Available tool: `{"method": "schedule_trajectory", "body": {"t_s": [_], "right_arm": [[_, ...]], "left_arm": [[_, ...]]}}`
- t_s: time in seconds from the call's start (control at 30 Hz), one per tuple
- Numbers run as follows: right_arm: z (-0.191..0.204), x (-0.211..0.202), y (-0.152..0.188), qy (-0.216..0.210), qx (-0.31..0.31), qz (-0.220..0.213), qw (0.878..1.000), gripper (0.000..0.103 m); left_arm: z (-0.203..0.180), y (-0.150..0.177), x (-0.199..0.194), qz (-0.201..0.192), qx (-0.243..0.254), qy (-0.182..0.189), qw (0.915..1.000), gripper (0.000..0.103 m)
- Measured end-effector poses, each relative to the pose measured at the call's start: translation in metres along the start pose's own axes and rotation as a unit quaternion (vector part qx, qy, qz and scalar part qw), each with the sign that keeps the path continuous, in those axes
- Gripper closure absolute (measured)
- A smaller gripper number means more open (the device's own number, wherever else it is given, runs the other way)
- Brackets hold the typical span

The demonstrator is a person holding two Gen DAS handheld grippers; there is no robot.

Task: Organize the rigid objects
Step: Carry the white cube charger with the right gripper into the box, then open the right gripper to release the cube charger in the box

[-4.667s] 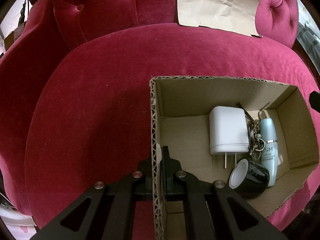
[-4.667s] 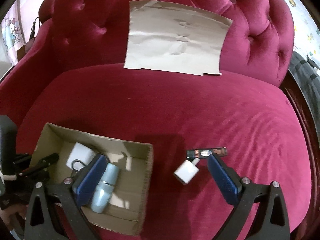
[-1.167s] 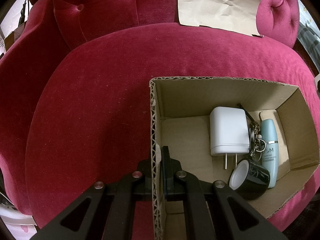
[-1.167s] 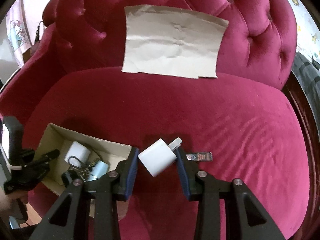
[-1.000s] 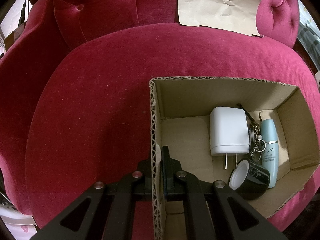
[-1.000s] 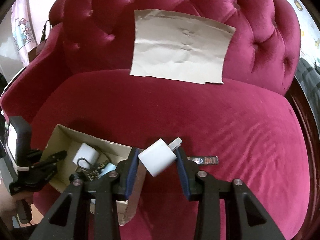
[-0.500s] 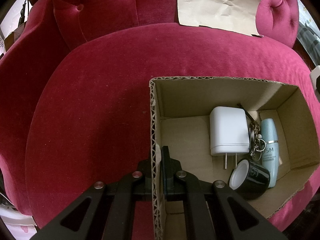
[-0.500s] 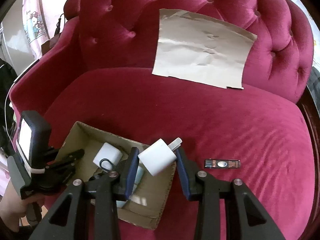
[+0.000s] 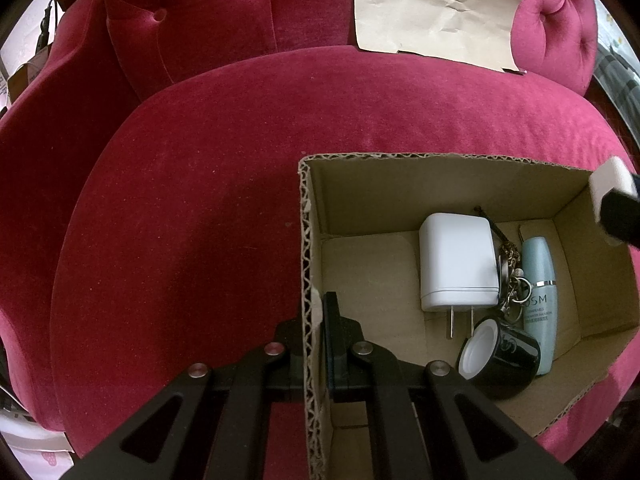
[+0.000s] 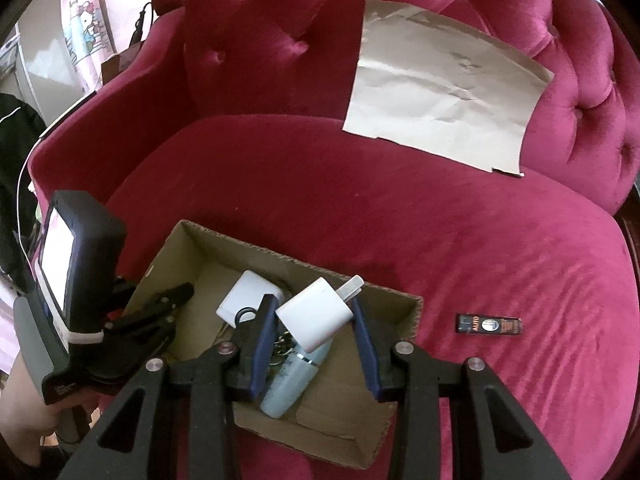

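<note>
At nine o'clock of the red sofa seat, the left tool is sitting clenched on the near left wall of the cardboard box. Inside the box a large white charger, a key ring, a pale blue bottle and a black jar are lying together. Over the box's three o'clock side, the right tool is grasping a small white plug adapter, prongs pointing toward one o'clock. At three o'clock, a small dark packet is lying on the seat, apart from the box.
</note>
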State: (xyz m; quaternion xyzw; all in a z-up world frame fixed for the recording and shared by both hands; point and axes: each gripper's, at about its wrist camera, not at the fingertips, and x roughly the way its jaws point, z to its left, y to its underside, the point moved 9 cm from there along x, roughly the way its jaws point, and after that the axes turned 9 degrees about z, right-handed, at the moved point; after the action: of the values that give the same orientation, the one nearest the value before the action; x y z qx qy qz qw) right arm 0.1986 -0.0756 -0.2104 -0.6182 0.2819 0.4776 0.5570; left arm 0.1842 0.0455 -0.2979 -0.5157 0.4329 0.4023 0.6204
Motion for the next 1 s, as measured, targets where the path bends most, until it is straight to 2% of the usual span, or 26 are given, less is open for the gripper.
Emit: {"method": "schedule_trajectory", "body": {"t_s": [0.5,1.0], "right_arm": [[0.022,0.031,0.01,-0.006,-0.012,0.025,1.0,0.063],[0.027,0.027,0.009,-0.009,-0.01,0.016,1.0,0.062]], "left_arm": [[0.0,-0.001,0.0,0.0,-0.001,-0.001,1.0,0.098],[-0.004,-0.003,0.001,-0.001,0.0,0.0,1.0,0.098]]}}
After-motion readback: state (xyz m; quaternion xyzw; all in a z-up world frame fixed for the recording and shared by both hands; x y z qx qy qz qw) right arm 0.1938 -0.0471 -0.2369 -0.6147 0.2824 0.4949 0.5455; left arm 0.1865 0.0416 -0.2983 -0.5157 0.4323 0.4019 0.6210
